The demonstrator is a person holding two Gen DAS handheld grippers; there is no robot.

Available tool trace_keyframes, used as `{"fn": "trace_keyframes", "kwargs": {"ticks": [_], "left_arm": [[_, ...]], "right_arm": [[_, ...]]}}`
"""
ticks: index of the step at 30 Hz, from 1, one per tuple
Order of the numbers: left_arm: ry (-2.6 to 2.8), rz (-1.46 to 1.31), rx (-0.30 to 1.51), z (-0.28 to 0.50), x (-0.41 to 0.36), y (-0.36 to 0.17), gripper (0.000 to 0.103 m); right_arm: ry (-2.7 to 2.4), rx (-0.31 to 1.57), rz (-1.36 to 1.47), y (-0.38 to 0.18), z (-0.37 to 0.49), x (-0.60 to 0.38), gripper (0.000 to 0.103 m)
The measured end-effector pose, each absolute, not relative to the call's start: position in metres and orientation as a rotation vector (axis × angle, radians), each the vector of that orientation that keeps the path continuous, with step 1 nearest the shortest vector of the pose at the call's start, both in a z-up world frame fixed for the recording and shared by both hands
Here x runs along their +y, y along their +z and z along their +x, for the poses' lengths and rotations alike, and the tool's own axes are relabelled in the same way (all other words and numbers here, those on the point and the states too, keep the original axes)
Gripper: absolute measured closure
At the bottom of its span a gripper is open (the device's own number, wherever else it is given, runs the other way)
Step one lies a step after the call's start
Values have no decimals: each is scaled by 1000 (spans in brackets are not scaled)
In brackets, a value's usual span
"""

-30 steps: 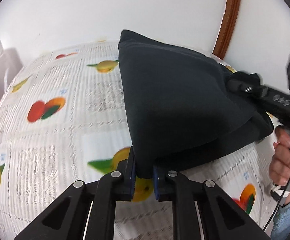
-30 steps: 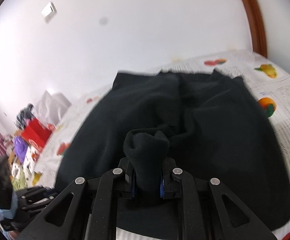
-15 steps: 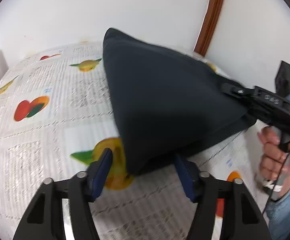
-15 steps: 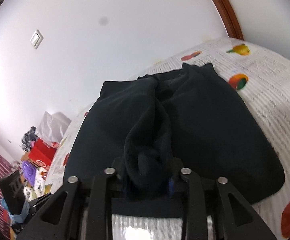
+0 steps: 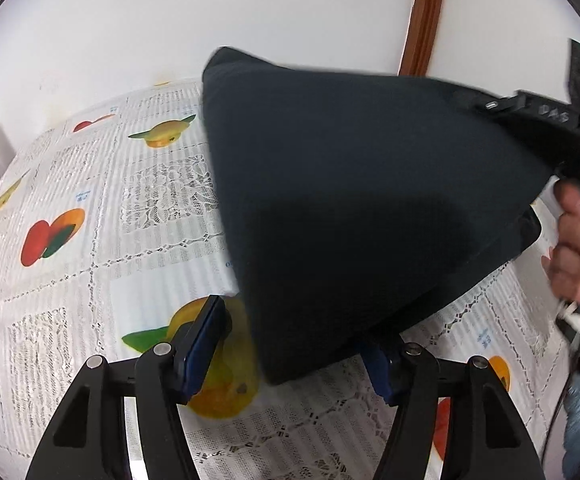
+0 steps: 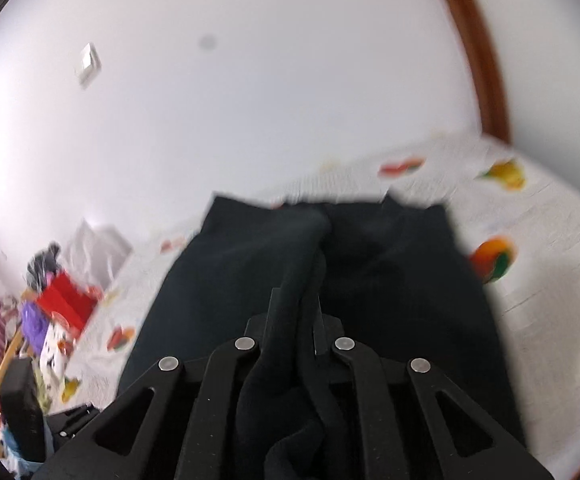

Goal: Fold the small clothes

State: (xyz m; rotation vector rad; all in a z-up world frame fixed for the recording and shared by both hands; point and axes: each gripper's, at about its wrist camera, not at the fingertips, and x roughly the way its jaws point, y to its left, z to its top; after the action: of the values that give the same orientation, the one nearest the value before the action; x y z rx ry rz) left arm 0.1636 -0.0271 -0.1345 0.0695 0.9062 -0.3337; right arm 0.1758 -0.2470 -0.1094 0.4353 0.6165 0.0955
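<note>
A dark navy garment lies folded over on the fruit-print tablecloth. My left gripper is open, and its blue pads stand apart on either side of the garment's near corner without pressing on it. My right gripper is shut on a bunched fold of the garment, which trails back between its arms. In the left wrist view the right gripper's black body reaches over the cloth's right edge, with a hand holding it.
A white wall runs behind the table, with a brown door frame at the far right. Past the table's left end are a red box, a white bag and mixed clutter. Bare tablecloth shows right of the garment.
My left gripper opened and let go of the garment's corner, which now rests on the table. My right gripper loosened briefly, then shut again on the fold and shifted with it.
</note>
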Motion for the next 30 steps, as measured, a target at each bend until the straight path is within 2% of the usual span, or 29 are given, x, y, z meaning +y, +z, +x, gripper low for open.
{"fn": "trace_keyframes", "kwargs": {"ticks": [8,13,16,20,23,27,30], "left_arm": [[-372,8,914,169,-32,-131,43],[-386,13,919,178,-55,-131,43],[-333,70,918,182,-65,-134,39],[-320,94,910,180,-66,-135,39],[-315,88,904,180,-63,-136,39],[-308,97,900,178,-63,-136,39],[-318,91,907,179,-60,-136,39]], "right_arm": [[18,719,417,-142,165,-266,93],[6,721,416,-134,172,-259,93],[15,740,423,-128,178,-263,93],[56,646,368,-105,172,-278,95],[-28,589,441,-107,156,-310,94],[-52,716,471,-143,155,-323,94],[-61,751,444,-150,148,-321,87]]}}
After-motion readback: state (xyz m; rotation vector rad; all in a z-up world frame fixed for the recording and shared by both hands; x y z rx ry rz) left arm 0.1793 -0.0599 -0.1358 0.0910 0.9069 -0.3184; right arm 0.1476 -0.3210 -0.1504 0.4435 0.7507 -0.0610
